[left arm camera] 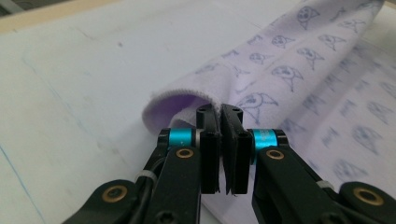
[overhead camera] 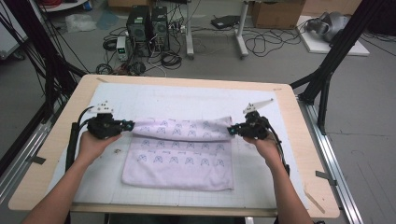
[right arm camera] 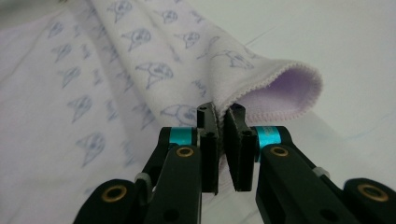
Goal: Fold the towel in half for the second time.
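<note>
Towel [overhead camera: 180, 156] on tabletop [overhead camera: 56, 154], far edge lifted. I've got left tool [overhead camera: 127, 124] and right tool [overhead camera: 232, 130] clamped on its corners. Soft, light, floppy; hem grips best, sags between.

Grey floor [overhead camera: 280, 70] strewn with cables [overhead camera: 261, 44], computer towers [overhead camera: 148, 23].

Right claw [right arm camera: 220, 114] pinching lilac printed cloth [right arm camera: 154, 70] edge; fold curls open
</note>
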Demonstrator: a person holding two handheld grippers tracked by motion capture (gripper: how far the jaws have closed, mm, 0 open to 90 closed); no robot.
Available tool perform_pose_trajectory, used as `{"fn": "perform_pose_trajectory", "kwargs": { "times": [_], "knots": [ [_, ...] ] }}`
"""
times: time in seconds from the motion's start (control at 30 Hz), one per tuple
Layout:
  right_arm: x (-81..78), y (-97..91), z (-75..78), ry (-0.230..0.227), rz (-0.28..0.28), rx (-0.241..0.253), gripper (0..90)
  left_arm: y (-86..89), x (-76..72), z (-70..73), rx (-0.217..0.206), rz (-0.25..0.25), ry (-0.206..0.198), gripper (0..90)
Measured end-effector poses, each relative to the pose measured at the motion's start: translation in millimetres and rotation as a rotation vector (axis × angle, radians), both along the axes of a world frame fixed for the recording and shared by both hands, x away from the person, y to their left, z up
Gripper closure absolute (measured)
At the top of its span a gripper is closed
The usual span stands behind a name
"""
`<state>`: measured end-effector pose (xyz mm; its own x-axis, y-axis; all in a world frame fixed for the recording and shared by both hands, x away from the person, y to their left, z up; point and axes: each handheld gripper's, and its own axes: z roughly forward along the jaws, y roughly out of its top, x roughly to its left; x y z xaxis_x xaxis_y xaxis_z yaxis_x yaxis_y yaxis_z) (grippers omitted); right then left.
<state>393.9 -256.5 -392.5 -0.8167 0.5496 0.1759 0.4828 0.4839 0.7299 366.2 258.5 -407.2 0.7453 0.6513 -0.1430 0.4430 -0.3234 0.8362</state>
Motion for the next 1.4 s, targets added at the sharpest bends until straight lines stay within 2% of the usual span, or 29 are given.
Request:
{"fn": "perform_pose_trajectory", "kwargs": {
  "times": [0.1, 0.13, 0.17, 0.23, 0.3, 0.33, 0.37, 0.43, 0.5, 0.63, 0.7, 0.77, 0.8, 0.83, 0.9, 0.93, 1.0, 1.1, 1.2, 1.3, 1.4],
  "knots": [
    [-15.1, -4.1, -16.9, 0.029, 0.012, -0.004, 83.9, 3.2, -17.4, -19.4, 0.010, -0.025, 0.049, 85.6],
    [-16.8, -5.2, -23.3, 0.054, 0.012, -0.008, 81.7, 3.4, -20.1, -24.6, 0.026, -0.038, 0.070, 85.5],
    [-16.0, -5.7, -28.2, 0.096, 0.017, -0.019, 75.5, 3.4, -22.1, -28.5, 0.034, -0.043, 0.076, 84.9],
    [-14.1, -6.9, -30.9, 0.108, 0.008, -0.022, 63.5, 3.4, -21.7, -30.5, 0.036, -0.040, 0.092, 77.7],
    [-13.5, -8.2, -23.2, 0.043, -0.032, -0.019, 52.4, 4.5, -19.6, -25.6, 0.051, -0.023, 0.084, 64.3],
    [-12.8, -9.2, -18.5, 0.019, -0.044, -0.003, 50.3, 5.2, -18.2, -22.5, 0.052, -0.018, 0.079, 57.7],
    [-11.1, -9.7, -15.3, 0.016, -0.050, 0.006, 45.9, 6.3, -15.3, -16.3, 0.061, -0.004, 0.068, 52.8],
    [-3.7, -9.7, -6.5, 0.000, -0.076, -0.012, 41.4, 7.5, -8.4, -5.6, 0.060, 0.014, 0.052, 48.3],
    [5.4, -9.1, -0.7, 0.003, -0.088, -0.002, 36.8, 5.7, 1.0, 2.7, 0.057, 0.029, 0.043, 46.2],
    [26.2, 1.1, -0.9, 0.009, -0.102, -0.011, 34.7, -4.3, 23.4, 3.1, 0.056, 0.069, 0.049, 41.6],
    [33.3, 7.9, -9.2, 0.008, -0.103, -0.046, 35.1, -11.7, 33.8, -2.5, 0.070, 0.072, 0.078, 39.1],
    [38.8, 12.5, -20.2, 0.057, -0.097, -0.070, 36.8, -18.3, 41.7, -10.2, 0.060, 0.040, 0.113, 38.3],
    [40.9, 13.3, -25.4, 0.086, -0.087, -0.078, 40.3, -20.3, 44.5, -14.0, 0.043, 0.016, 0.138, 39.8],
    [42.3, 12.8, -29.7, 0.121, -0.074, -0.071, 45.0, -21.3, 46.2, -17.4, 0.036, -0.014, 0.153, 46.6],
    [41.2, 9.8, -34.1, 0.164, -0.038, -0.028, 74.2, -23.4, 45.4, -21.2, 0.053, -0.060, 0.163, 71.0],
    [38.4, 8.8, -33.9, 0.152, -0.017, -0.013, 81.0, -23.2, 44.3, -20.8, 0.059, -0.076, 0.159, 79.5],
    [33.6, 8.4, -31.0, 0.131, -0.007, -0.002, 85.1, -21.1, 40.4, -16.0, 0.050, -0.074, 0.124, 84.9],
    [25.9, 10.7, -21.2, 0.098, 0.002, -0.010, 85.6, -16.0, 32.4, -2.3, 0.026, -0.064, 0.072, 85.4],
    [13.2, 12.8, -3.7, 0.024, 0.019, 0.002, 85.8, -10.7, 19.5, 13.6, -0.007, -0.058, 0.013, 85.2],
    [-5.0, 13.0, 14.8, -0.034, 0.047, 0.024, 85.8, -6.2, 1.9, 24.9, -0.042, -0.078, -0.034, 85.0],
    [-30.8, 11.3, 28.0, -0.086, 0.071, 0.016, 85.7, -1.5, -21.1, 26.4, -0.017, -0.108, -0.056, 84.9]
  ]
}}
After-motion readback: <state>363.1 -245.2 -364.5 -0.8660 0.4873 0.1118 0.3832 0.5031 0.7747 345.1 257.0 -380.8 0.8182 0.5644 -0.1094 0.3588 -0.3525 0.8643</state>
